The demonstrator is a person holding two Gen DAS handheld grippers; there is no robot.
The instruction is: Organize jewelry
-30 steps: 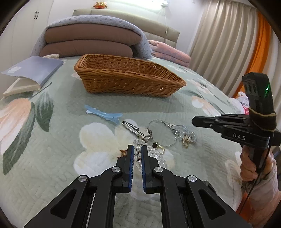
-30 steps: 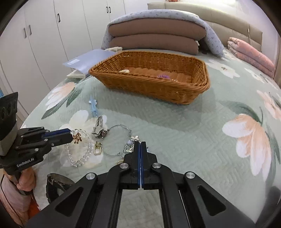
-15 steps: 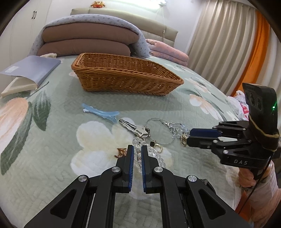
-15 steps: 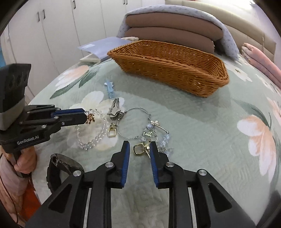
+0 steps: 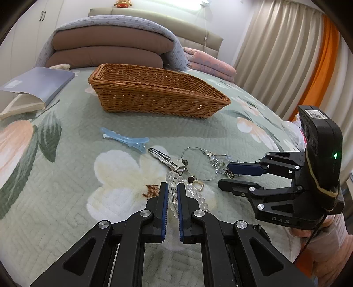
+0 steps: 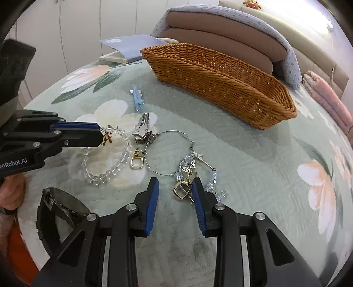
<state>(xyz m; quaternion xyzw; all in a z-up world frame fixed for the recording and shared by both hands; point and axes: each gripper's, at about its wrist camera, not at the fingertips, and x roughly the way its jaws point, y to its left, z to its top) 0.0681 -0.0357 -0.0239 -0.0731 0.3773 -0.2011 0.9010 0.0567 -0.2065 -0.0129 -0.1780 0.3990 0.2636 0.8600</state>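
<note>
The left gripper fingers clamp the clear bead bracelet on the bed. The right gripper fingers, just opened, straddle a gold clasp of the crystal charm ring, near the wicker basket.

The scene was a bedroom, with a bed under a pale green quilted cover printed with large white and peach flowers and dark leaves. At its head, brown cushions lay stacked under a grey-blue patterned blanket, and folded pink bedding sat beside them. A beige padded headboard ran behind, with a small orange toy, perhaps a plush, on top. White wardrobe doors lined one side of the room. On the other side hung beige curtains next to an orange one. A grey-blue book lay near the pillows. The light was bright and even.
</note>
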